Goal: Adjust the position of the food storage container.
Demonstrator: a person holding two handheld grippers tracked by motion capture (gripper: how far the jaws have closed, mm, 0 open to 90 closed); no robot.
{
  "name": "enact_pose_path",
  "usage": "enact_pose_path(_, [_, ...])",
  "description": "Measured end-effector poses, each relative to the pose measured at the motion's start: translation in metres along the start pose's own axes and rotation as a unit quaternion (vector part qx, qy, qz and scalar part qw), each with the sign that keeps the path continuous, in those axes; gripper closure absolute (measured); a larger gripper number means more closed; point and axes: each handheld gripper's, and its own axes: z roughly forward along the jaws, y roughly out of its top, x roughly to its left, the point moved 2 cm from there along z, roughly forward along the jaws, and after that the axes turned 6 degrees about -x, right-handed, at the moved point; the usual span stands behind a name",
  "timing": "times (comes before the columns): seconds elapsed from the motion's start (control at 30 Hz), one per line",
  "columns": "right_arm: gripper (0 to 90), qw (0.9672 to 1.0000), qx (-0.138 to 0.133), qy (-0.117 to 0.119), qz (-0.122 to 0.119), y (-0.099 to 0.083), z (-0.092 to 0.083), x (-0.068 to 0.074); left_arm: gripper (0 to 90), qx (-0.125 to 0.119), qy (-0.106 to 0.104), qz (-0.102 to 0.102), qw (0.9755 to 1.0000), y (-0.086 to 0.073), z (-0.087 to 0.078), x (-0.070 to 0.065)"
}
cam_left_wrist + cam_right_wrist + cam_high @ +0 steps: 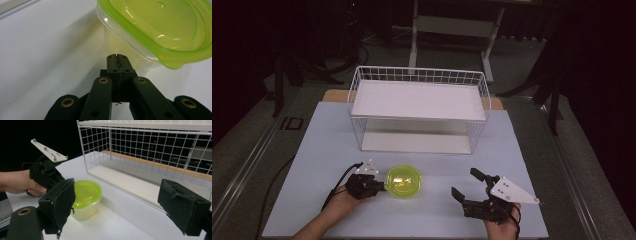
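Observation:
A clear tub with a lime-green lid (403,181) stands on the white table near its front, left of centre. My left gripper (382,188) lies just to its left, jaws pressed together with nothing between them. In the left gripper view the shut tips (117,56) sit under the lid's rim (160,27), close to the clear wall; I cannot tell if they touch. My right gripper (463,183) is to the right of the tub, apart from it, jaws wide open. Its view (122,205) shows the tub (86,192) and the left gripper (47,173) beyond.
A white wire rack (419,107) with an upper shelf and a lower shelf stands behind the tub, its open front facing me (150,150). The white table top (322,150) extends left and right of it. A desk frame (452,25) stands on the floor behind.

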Motion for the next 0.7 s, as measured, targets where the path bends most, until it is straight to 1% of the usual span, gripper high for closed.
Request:
enact_pose_path(0.17, [14.5,1.0000,0.003,0.000,-0.002,-0.001,0.001,0.000,90.0,-0.003,-0.011,-0.005,0.9999,0.004,0.005,-0.006])
enact_pose_path(0.33, [14.4,1.0000,0.004,0.000,-0.001,-0.001,0.001,-0.001,90.0,-0.001,-0.018,0.000,0.9998,0.008,0.012,-0.011])
enact_pose_path(0.4, [14.4,1.0000,0.004,0.000,-0.001,-0.001,0.001,-0.001,90.0,-0.003,-0.024,-0.002,0.9997,0.009,0.015,-0.012])
enact_pose_path(0.5, [14.4,1.0000,0.005,0.001,-0.001,-0.002,0.001,-0.001,90.0,-0.001,-0.022,0.004,0.9997,0.011,0.020,-0.015])
enact_pose_path(0.53, [14.4,1.0000,0.005,0.001,-0.002,-0.002,0.001,-0.001,90.0,0.000,-0.026,0.001,0.9997,0.012,0.021,-0.014])
enact_pose_path(0.63, [14.4,1.0000,0.006,-0.001,-0.001,-0.002,0.001,-0.002,90.0,0.001,-0.033,0.000,0.9994,0.015,0.025,-0.016])
enact_pose_path(0.7, [14.4,1.0000,0.006,-0.002,-0.001,-0.003,0.001,-0.003,90.0,0.002,-0.034,0.006,0.9994,0.017,0.027,-0.018])
